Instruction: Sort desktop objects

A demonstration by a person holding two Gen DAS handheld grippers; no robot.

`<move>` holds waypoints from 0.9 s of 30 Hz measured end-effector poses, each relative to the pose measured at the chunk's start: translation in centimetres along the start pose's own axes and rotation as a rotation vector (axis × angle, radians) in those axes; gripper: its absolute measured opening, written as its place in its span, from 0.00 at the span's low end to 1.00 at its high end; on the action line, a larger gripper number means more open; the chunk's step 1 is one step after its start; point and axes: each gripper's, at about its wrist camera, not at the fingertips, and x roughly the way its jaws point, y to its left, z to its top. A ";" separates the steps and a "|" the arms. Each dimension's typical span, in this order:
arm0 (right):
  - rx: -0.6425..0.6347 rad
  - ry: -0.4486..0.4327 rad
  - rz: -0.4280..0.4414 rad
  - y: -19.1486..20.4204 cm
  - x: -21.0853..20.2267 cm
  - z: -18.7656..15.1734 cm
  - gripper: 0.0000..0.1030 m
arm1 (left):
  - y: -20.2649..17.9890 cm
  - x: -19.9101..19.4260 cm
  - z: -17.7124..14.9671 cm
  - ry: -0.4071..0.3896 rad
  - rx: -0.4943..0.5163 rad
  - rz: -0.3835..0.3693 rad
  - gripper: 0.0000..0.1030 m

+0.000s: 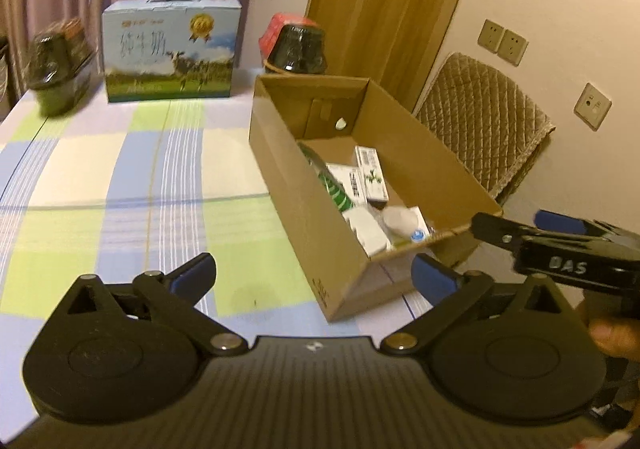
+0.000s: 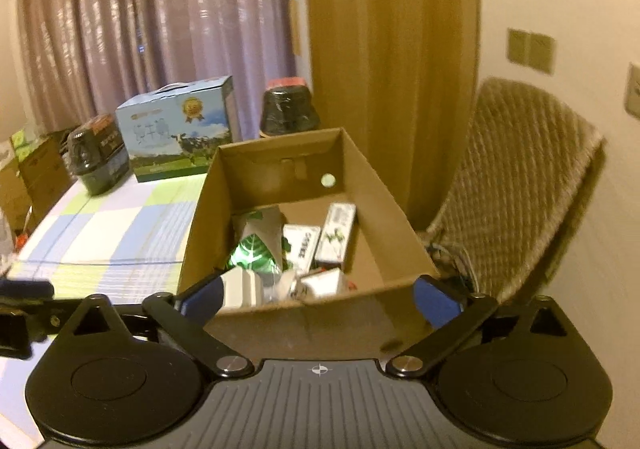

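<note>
The cardboard box [image 2: 280, 169] sits on the right side of the checked surface [image 1: 120, 185]. Inside it lie small white packs [image 2: 335, 235], a green leafy packet [image 2: 252, 253] and more bits, too blurry to tell apart. The left gripper [image 1: 314, 275] has its fingers spread wide over the bare cloth, pinching nothing. The right gripper [image 2: 318, 295] hangs at the box's near edge, fingers spread wide too, empty. Far back stand a blue milk carton [image 1: 170, 49] and two dark jars [image 1: 296, 45], one smeared. A padded chair [image 2: 516, 185] stands right of the box.
</note>
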 end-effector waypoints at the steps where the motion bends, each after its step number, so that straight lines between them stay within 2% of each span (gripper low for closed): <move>1: 0.022 0.005 0.002 -0.2 -0.7 0.0 0.98 | -0.2 -0.4 -0.1 0.005 -0.005 0.004 0.99; 6: 0.070 0.048 0.011 -0.8 -3.6 -0.5 0.98 | -0.8 -2.0 -0.6 0.040 -0.058 0.002 0.99; 10: 0.124 0.073 0.018 -1.5 -5.5 -0.9 0.98 | -1.7 -3.2 -1.0 0.036 -0.056 0.015 0.99; 15: 0.140 0.084 0.029 -1.7 -7.3 -1.5 0.98 | -2.6 -4.0 -1.3 0.045 -0.067 -0.004 0.99; 27: 0.140 0.109 0.035 -0.7 -8.7 -1.9 0.98 | -3.7 -4.2 -1.6 0.040 -0.039 0.026 0.99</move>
